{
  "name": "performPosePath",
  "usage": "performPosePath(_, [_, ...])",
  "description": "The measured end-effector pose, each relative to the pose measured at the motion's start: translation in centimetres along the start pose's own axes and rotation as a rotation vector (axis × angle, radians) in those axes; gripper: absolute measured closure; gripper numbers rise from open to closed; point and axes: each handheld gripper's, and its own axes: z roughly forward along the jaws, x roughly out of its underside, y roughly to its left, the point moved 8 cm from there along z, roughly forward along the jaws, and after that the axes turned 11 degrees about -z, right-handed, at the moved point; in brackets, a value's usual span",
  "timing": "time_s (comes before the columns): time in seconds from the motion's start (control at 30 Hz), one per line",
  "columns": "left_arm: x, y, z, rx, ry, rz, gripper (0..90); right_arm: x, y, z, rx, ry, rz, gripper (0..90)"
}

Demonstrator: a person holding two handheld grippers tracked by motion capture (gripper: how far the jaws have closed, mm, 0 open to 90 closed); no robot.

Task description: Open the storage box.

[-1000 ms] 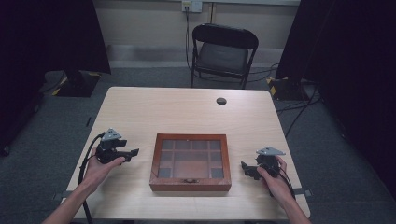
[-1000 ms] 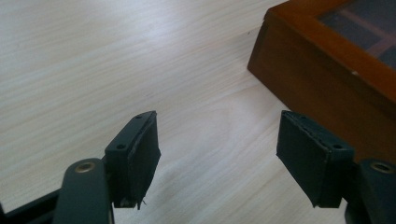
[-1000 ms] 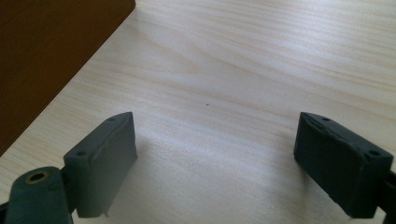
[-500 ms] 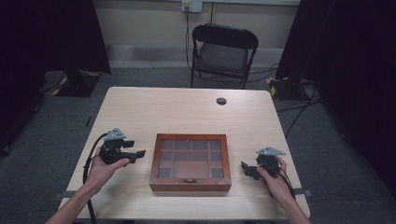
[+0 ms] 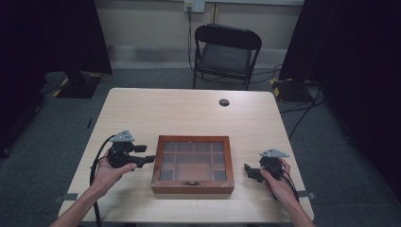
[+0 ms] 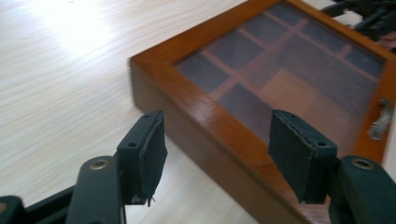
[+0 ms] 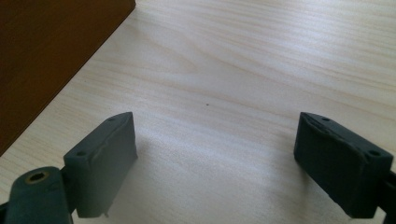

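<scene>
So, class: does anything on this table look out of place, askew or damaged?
Nothing stands out. The wooden box sits square to the table edge with its glass lid shut and whole. The left gripper is open at the box's left side, and the right gripper is open to its right.

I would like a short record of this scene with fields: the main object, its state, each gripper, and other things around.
main object: wooden box with glass lid, near the table's front edge
lid: closed; small metal handle on its front rail
inside: divided compartments seen through the glass; contents cannot be told
left gripper: jaws open and just closing a little, nothing between the pads, close to the box's left side
right gripper: jaws open, nothing between them, over bare table right of the box
other: black folding chair behind the table; round dark spot on the tabletop
</scene>
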Motion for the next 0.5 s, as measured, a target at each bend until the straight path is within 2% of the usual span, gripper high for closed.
performPosePath(0.3, [-0.2, -1.2, 0.4, 0.029, 0.027, 0.002, 35.8, 0.0, 0.0, 0.0, -0.002, -0.001, -0.002, 12.4])
performPosePath(0.5, [-0.5, -2.1, 0.6, 0.040, 0.027, 0.023, 36.7, 0.0, 0.0, 0.0, -0.003, -0.002, -0.001, 12.4])
